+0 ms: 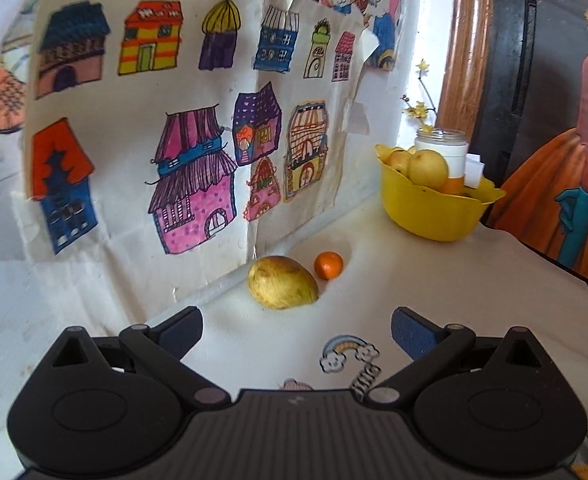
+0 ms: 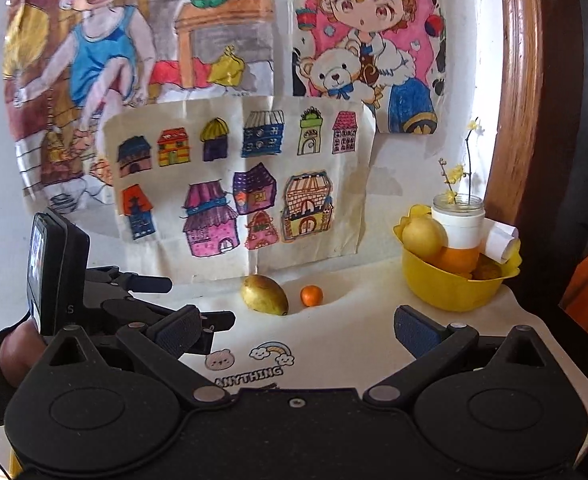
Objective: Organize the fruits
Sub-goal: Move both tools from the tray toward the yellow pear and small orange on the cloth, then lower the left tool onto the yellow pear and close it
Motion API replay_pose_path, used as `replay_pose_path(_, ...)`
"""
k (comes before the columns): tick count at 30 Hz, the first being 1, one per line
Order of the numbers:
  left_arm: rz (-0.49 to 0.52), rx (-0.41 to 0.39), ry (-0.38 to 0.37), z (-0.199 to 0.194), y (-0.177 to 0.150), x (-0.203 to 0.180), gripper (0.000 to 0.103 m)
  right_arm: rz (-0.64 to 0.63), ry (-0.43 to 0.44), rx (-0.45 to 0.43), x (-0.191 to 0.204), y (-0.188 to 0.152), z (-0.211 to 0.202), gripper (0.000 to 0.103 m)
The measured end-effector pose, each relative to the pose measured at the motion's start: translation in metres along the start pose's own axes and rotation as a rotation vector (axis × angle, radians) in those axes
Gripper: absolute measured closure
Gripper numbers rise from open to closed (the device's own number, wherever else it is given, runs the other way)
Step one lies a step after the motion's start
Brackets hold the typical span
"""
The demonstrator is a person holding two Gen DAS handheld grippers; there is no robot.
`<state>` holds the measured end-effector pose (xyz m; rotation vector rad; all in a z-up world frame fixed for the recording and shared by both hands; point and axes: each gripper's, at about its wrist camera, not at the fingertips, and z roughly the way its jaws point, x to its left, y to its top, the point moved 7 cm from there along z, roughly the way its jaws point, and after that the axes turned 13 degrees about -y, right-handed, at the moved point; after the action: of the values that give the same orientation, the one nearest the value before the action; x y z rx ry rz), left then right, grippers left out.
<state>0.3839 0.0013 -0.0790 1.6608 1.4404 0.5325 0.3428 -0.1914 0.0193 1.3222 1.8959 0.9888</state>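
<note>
A yellow-green mango [image 1: 282, 282] [image 2: 265, 294] lies on the white tabletop against the wall, with a small orange tangerine [image 1: 328, 265] [image 2: 311, 295] just to its right. At the back right stands a yellow bowl [image 1: 426, 212] [image 2: 446, 292] holding several yellow and orange fruits. My left gripper [image 1: 296, 334] is open, a short way in front of the mango, nothing between its fingers. My right gripper [image 2: 296, 334] is open too, farther back from the fruit. The left gripper [image 2: 190, 308] shows at the left of the right wrist view, held by a hand.
A white-and-orange jar [image 2: 459, 224] with yellow flower twigs stands in the bowl beside a rolled paper [image 2: 502, 242]. Children's drawings [image 1: 182, 128] cover the wall right behind the fruit. A wooden frame [image 2: 520, 80] rises at the right. The table edge [image 2: 542, 328] curves off right.
</note>
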Motion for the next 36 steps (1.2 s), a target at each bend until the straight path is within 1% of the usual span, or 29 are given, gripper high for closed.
replay_pose_path(3,-0.001,0.005,0.003,0.012,0.004,0.004,0.001,0.014,0.010,0.023,-0.004,0.002,0.017,0.001)
replay_pose_path(9,0.002,0.023,0.015,0.040,0.010,0.013,0.001,0.032,0.015,0.104,-0.011,0.001,0.056,0.001)
replay_pose_path(13,0.000,0.036,0.015,0.063,0.012,0.020,0.001,0.050,0.016,0.141,-0.013,0.002,0.081,0.001)
replay_pose_path(22,-0.059,0.068,0.013,0.113,0.012,0.038,0.001,0.042,0.028,0.175,-0.015,0.001,0.120,0.001)
replay_pose_path(27,-0.037,0.084,0.000,0.132,0.012,0.035,0.002,0.051,0.038,0.189,-0.017,-0.001,0.137,0.001)
replay_pose_path(30,-0.036,0.093,0.005,0.144,0.011,0.036,0.005,0.049,0.041,0.197,-0.017,-0.002,0.146,0.001)
replay_pose_path(32,-0.043,0.104,0.004,0.150,0.009,0.038,0.010,0.051,0.044,0.202,-0.018,-0.003,0.151,0.001)
replay_pose_path(36,-0.038,0.101,0.006,0.155,0.008,0.037,0.013,0.054,0.050,0.208,-0.018,-0.004,0.157,0.001)
